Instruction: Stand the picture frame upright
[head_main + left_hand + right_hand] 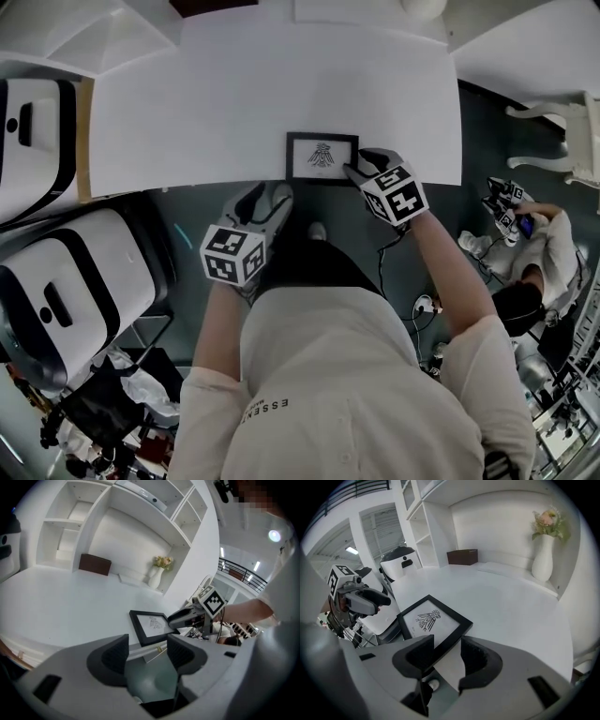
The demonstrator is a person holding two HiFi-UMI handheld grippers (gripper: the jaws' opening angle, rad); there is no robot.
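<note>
head view: the picture frame [322,157] is seen lying flat, face up, at the near edge of the white table [234,94], a dark insect-like drawing showing under its black border. the right gripper [354,172] is placed at the frame's 4 o'clock corner. in the right gripper view that corner of the frame [433,620] is seen reaching in between the jaws of the right gripper [446,656]; the fingers are set narrowly apart, the left pad [417,656] at the frame's border, and a strip of white table is left showing between the border and the other pad.

the left gripper [272,195] is held off the table, at 7 o'clock from the frame and near it. in the left gripper view its jaws [147,651] are spread wide with nothing held between them, and the frame [151,626] is seen beyond them at 12 o'clock.

farther out, a brown box [462,556] and a white vase [543,557] of flowers are stood at the back of the table. a white and black machine [66,291] is seen at 8 o'clock below the table.
</note>
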